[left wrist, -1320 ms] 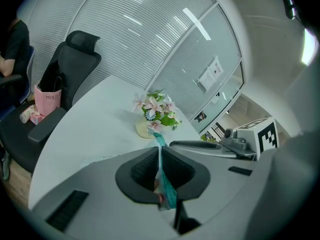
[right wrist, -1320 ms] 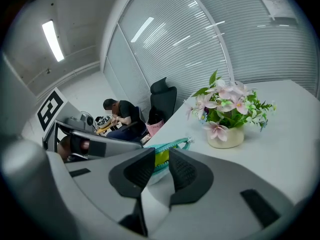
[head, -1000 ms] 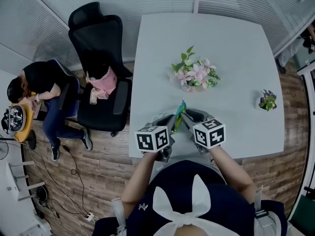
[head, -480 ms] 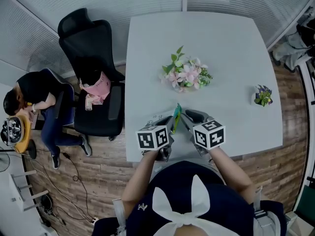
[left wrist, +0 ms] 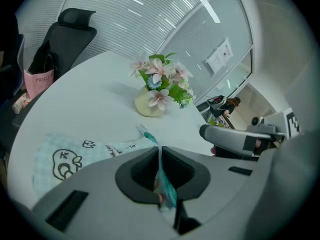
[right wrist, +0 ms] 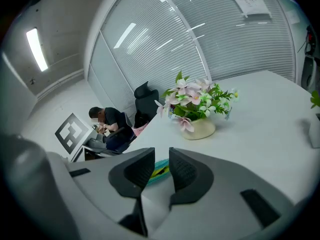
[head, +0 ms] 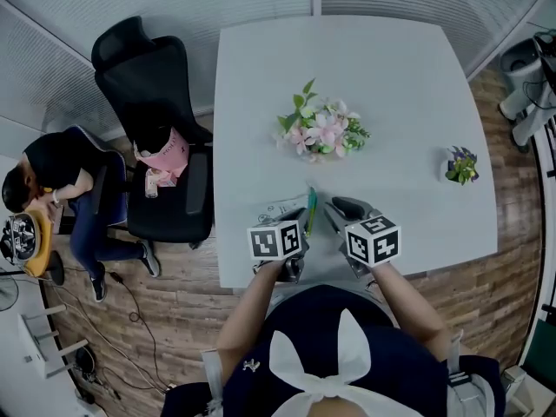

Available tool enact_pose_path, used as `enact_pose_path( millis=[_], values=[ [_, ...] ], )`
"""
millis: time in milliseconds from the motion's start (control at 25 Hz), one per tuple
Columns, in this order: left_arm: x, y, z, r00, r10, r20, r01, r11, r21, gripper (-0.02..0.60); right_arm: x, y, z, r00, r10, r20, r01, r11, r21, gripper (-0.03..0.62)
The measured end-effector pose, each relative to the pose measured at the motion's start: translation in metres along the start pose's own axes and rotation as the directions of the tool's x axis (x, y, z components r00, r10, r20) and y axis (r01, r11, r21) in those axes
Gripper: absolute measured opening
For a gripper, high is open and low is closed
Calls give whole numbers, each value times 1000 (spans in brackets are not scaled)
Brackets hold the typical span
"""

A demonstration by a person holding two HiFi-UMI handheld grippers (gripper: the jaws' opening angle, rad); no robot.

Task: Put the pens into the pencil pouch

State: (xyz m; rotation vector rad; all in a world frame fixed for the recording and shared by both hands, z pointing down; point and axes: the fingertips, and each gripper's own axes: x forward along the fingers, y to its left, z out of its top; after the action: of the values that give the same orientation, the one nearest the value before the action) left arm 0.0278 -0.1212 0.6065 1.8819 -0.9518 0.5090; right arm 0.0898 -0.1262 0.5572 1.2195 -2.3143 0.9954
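Both nose-down: left gripper (head: 301, 219), right gripper (head: 334, 210)

Vase of flowers (head: 323, 133) mid-tabletop (head: 391, 68); small plant (head: 460, 165) near right edge; pouch (head: 280, 208) at near edge. Far half open. Chair (head: 161, 137) beside left edge.

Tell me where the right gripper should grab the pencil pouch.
Probably the teal mouth edge of the pencil pouch, beside where the left gripper pinches it. Bring the right gripper in from its own side: the body lies flat on the table, and only that edge stands up.
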Motion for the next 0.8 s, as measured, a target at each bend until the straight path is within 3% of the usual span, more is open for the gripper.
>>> enact_pose_path(
  millis=[320,800],
  values=[
    [23,10,-19,998,45,-48,-43,999,24,37,-7,-19,-19,999,-41,-34,41,999,14,94],
    [51,24,-50,977,127,-171,-106,986,128,37,-7,-25,-30,997,-45,-66,45,999,4,94]
  ],
)
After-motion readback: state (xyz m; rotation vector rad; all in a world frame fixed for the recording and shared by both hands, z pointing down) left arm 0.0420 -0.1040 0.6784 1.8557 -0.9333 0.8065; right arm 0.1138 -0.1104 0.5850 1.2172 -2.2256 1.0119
